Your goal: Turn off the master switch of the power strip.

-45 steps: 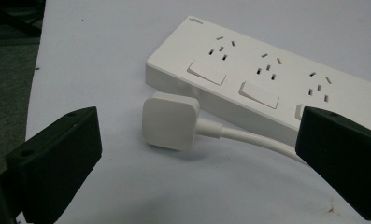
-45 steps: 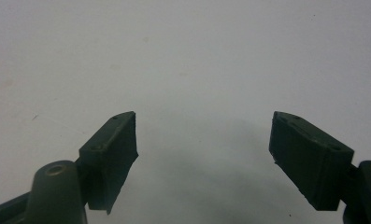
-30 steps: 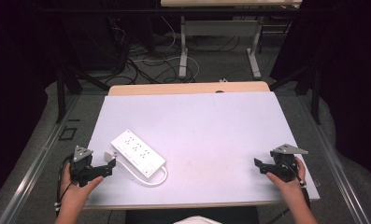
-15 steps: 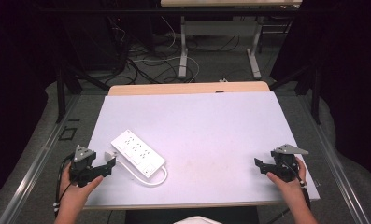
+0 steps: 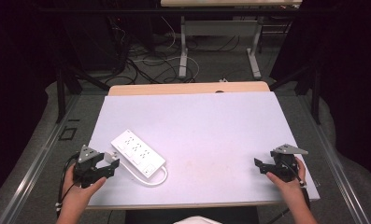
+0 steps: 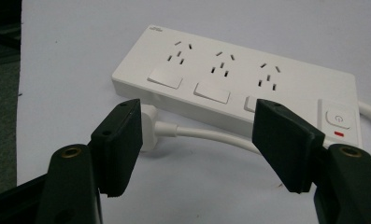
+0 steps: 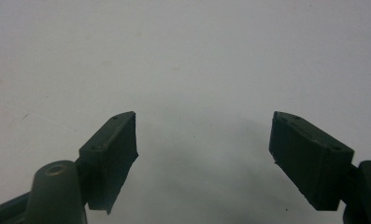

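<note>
Lying just beyond spread left gripper (image 6: 195, 140) fingers: white power strip (image 6: 248, 88), cord (image 6: 206, 135) between them | right gripper (image 7: 204, 154): fingers spread over bare desk (image 5: 211, 126)

The left tongs (image 5: 109, 164) sit at the near left of the scene, held in the person's left hand (image 5: 78, 192), whose forearm comes in from the near edge. Their two black jaws stand well apart with nothing between them, pointing right and slightly far. A grey three-cornered plate rides on top, and a cable trails off on the near left side. The right tongs (image 5: 260, 165) sit at the near right, held in the right hand (image 5: 288, 183). Their jaws point left, spread wide and empty, with the same grey plate on top.
</note>
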A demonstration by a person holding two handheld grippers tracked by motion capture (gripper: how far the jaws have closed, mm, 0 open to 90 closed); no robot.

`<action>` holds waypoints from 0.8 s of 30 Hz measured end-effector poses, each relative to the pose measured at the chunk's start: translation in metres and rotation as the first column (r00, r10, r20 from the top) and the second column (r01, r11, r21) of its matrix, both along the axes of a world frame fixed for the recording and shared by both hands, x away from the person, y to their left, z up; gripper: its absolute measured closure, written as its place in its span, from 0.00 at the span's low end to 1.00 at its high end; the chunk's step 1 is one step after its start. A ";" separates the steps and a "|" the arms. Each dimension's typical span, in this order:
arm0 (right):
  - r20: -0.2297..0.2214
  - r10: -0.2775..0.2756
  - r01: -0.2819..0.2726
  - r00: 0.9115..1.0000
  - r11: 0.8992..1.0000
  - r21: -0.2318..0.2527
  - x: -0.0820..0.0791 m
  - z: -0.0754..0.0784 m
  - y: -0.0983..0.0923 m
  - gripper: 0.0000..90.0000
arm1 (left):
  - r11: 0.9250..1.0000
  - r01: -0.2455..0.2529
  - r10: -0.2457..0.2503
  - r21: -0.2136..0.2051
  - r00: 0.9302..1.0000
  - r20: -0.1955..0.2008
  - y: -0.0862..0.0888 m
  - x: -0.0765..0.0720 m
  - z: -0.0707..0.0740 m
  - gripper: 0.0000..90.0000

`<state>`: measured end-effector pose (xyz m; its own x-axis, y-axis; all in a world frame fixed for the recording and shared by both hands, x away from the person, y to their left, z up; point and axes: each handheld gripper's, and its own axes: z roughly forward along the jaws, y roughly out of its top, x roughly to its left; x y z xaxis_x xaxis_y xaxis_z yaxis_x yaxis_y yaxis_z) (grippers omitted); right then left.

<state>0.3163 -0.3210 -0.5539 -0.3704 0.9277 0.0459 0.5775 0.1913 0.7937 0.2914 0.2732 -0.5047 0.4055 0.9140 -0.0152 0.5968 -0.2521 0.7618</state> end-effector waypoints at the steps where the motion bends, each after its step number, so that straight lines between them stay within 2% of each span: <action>1: 0.000 0.001 -0.001 1.000 1.000 0.001 0.000 0.000 0.000 0.25 | 1.000 0.005 -0.005 0.005 1.000 -0.003 -0.001 0.000 0.000 0.38; 3: 0.000 -0.002 0.002 1.000 1.000 0.000 0.000 0.000 0.000 0.25 | 1.000 0.010 -0.010 0.003 1.000 -0.013 -0.004 -0.001 0.001 0.38; 4: 0.003 -0.004 0.004 1.000 1.000 0.000 0.000 0.000 0.000 0.25 | 1.000 0.023 -0.023 0.006 0.999 -0.034 -0.006 -0.001 0.002 0.38; 7: 0.000 0.001 -0.001 1.000 1.000 0.003 0.000 0.000 0.000 0.25 | 0.999 0.037 -0.036 0.014 0.998 -0.047 -0.009 -0.001 0.002 0.38; 9: 0.001 0.003 -0.003 1.000 1.000 -0.001 0.000 0.000 0.000 0.25 | 0.999 0.043 -0.043 -0.008 0.996 -0.082 -0.013 -0.001 0.000 0.41; 12: 0.002 0.002 -0.002 1.000 1.000 0.003 0.000 0.000 0.001 0.25 | 0.999 0.045 -0.045 -0.003 0.996 -0.072 -0.016 0.000 -0.003 0.42; 13: 0.001 0.001 -0.001 1.000 1.000 0.002 0.000 0.000 0.001 0.25 | 0.998 0.056 -0.056 -0.003 0.994 -0.091 -0.016 0.000 -0.003 0.42; 14: -0.002 0.002 -0.002 1.000 1.000 0.005 0.000 0.000 0.001 0.25 | 0.999 0.048 -0.049 -0.005 0.996 -0.077 -0.019 0.000 -0.005 0.42; 15: 0.000 0.005 -0.005 1.000 1.000 0.002 0.000 0.000 0.001 0.25 | 0.998 0.060 -0.059 0.004 0.994 -0.096 -0.019 0.000 -0.004 0.42; 16: 0.000 0.006 -0.006 1.000 1.000 0.000 0.000 0.000 0.002 0.25 | 0.998 0.059 -0.057 0.019 0.995 -0.081 -0.020 0.001 -0.005 0.43; 17: -0.001 0.007 -0.007 1.000 1.000 0.001 0.000 0.000 0.002 0.25 | 0.998 0.059 -0.057 0.019 0.995 -0.085 -0.021 0.001 -0.006 0.43; 20: 0.000 0.006 -0.006 1.000 1.000 0.001 0.000 -0.001 0.002 0.25 | 0.998 0.057 -0.057 -0.004 0.992 -0.115 -0.024 0.001 -0.006 0.46; 22: -0.004 0.005 -0.005 1.000 1.000 0.002 0.000 -0.001 0.002 0.25 | 0.998 0.056 -0.057 -0.017 0.992 -0.116 -0.025 0.001 -0.007 0.47; 24: 0.000 0.005 -0.005 1.000 1.000 0.002 0.000 -0.001 0.002 0.25 | 0.998 0.068 -0.068 -0.002 0.991 -0.119 -0.026 0.001 -0.006 0.52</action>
